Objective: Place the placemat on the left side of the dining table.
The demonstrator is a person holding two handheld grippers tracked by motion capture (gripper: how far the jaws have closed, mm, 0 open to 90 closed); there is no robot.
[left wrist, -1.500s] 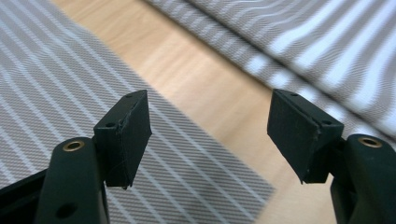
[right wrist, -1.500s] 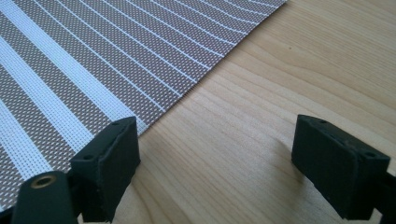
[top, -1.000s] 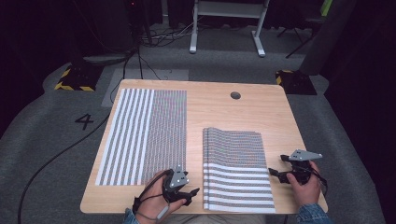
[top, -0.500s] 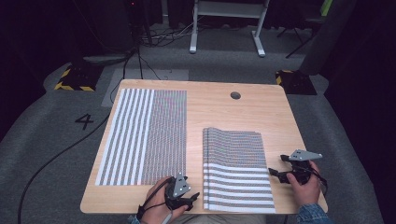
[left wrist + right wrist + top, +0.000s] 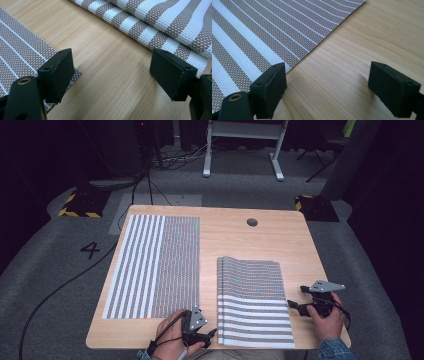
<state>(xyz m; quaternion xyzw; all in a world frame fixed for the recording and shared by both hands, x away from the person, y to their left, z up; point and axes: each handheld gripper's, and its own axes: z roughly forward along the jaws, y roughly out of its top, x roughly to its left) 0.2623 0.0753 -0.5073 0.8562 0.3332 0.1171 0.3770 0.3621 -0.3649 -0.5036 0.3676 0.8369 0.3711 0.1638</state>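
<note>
Two brown-and-white striped woven mats lie on the wooden table (image 5: 235, 240). The larger mat (image 5: 155, 265) lies flat on the left. The smaller mat (image 5: 252, 302) is folded double on the right, its layered fold (image 5: 162, 20) showing in the left gripper view. My left gripper (image 5: 210, 334) is open at the front edge, in the gap between the two mats. Its jaws hover over bare wood (image 5: 112, 72), beside the flat mat's near corner (image 5: 20, 50). My right gripper (image 5: 296, 297) is open at the folded mat's right edge (image 5: 262, 30), low over the wood (image 5: 327, 85).
A round cable hole (image 5: 252, 222) sits in the table's far side. On the grey floor, cables (image 5: 65, 285) trail at the left. A white desk frame (image 5: 242, 150) and yellow-black striped bases (image 5: 80, 205) stand beyond the table.
My left gripper has drawn back toward the table's front edge and slightly right, nearer the folded mat. The right gripper and both mats have stayed put.
</note>
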